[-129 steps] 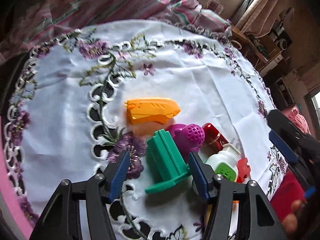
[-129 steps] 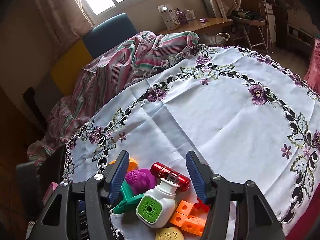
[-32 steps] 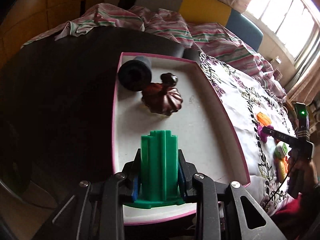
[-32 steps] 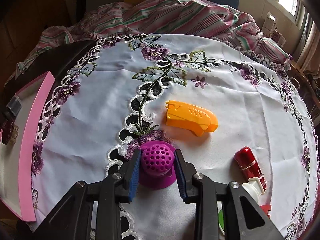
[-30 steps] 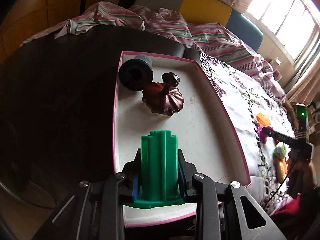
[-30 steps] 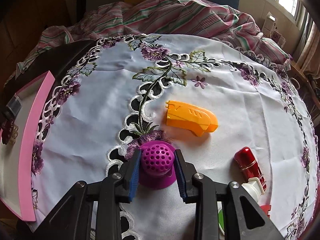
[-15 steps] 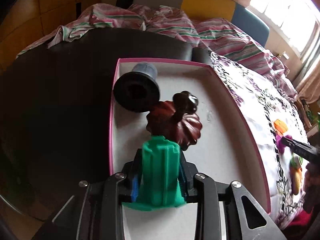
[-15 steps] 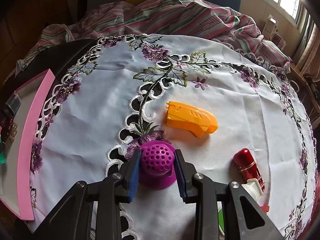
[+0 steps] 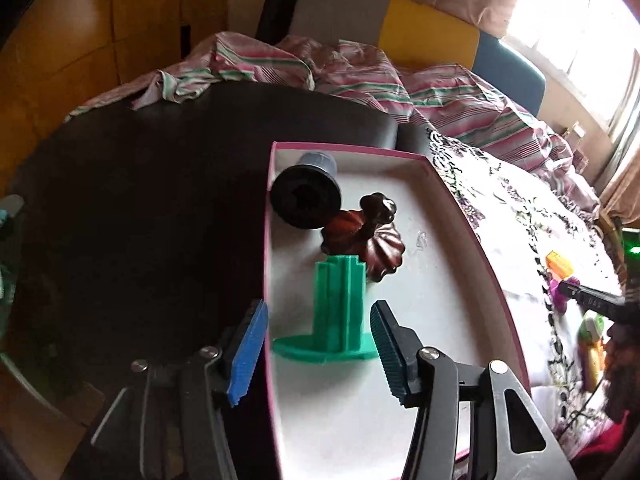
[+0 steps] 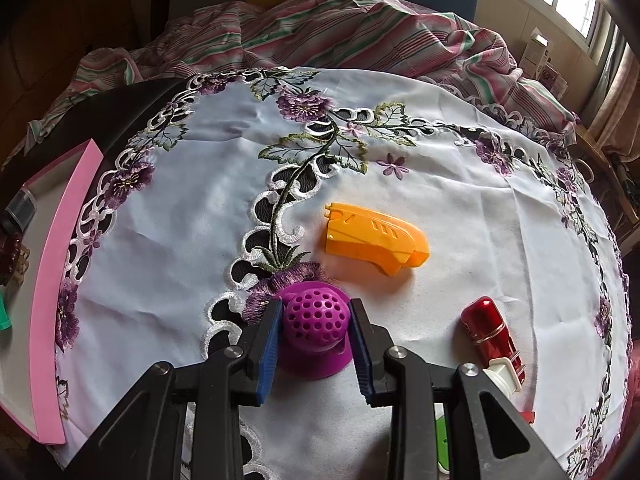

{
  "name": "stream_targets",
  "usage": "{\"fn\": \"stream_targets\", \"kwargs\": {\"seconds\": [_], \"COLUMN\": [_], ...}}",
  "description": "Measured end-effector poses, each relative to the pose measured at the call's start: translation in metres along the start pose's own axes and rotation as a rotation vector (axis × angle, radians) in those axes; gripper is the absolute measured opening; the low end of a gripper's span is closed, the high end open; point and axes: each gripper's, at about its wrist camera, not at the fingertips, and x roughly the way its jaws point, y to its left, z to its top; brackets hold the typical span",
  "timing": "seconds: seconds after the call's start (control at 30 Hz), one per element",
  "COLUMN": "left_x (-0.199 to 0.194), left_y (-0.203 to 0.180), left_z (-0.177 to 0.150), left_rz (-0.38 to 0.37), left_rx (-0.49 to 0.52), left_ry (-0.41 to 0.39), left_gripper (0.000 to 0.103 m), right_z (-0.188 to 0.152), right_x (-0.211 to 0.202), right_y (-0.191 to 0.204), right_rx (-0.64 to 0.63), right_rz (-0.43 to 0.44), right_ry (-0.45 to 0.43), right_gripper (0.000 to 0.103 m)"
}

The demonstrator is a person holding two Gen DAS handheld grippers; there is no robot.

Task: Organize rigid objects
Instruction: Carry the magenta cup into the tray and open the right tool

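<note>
In the left wrist view a green ribbed plastic piece (image 9: pixel 338 312) stands on the white floor of a pink-rimmed tray (image 9: pixel 472 236). My left gripper (image 9: pixel 316 346) hangs just above it; its jaws are opening and the pads no longer touch the piece. Behind it in the tray lie a dark red fluted ornament (image 9: pixel 372 240) and a black spool (image 9: pixel 306 198). In the right wrist view my right gripper (image 10: pixel 314 350) is shut on a purple perforated dome (image 10: pixel 316 330) that rests on the embroidered tablecloth (image 10: pixel 200 220).
An orange plastic shell (image 10: pixel 374 238) lies beyond the dome and a red cylinder (image 10: pixel 490 332) to its right, with a white and green bottle (image 10: pixel 500 376) near it. The pink tray (image 10: pixel 56 280) sits at the table's left edge. Striped bedding (image 10: pixel 340 28) lies behind the table.
My left gripper's jaws have spread apart and let go of the green piece, which now stands in the tray next to the red ornament. The right gripper has not moved.
</note>
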Motion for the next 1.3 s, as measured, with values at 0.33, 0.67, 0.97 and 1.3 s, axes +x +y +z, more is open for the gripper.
{"fn": "stream_targets", "kwargs": {"seconds": [0.33, 0.67, 0.97, 1.3], "left_x": [-0.019, -0.024, -0.025, -0.029], "left_y": [-0.008, -0.010, -0.011, 0.000], "left_z": [-0.007, -0.010, -0.011, -0.012], "left_rz": [0.055, 0.055, 0.053, 0.060], "left_rx": [0.048, 0.053, 0.057, 0.045], "left_ry": [-0.024, -0.027, -0.032, -0.056], "left_gripper": [0.054, 0.054, 0.054, 0.054], "right_z": [-0.001, 0.000, 0.002, 0.021], "right_x": [-0.002, -0.006, -0.015, -0.066], "right_y": [0.001, 0.001, 0.001, 0.062], "right_rx": [-0.001, 0.002, 0.022, 0.007], "right_rz": [-0.007, 0.004, 0.060, 0.252], "right_ry": [-0.005, -0.019, -0.051, -0.165], "right_gripper": [0.032, 0.032, 0.032, 0.032]}}
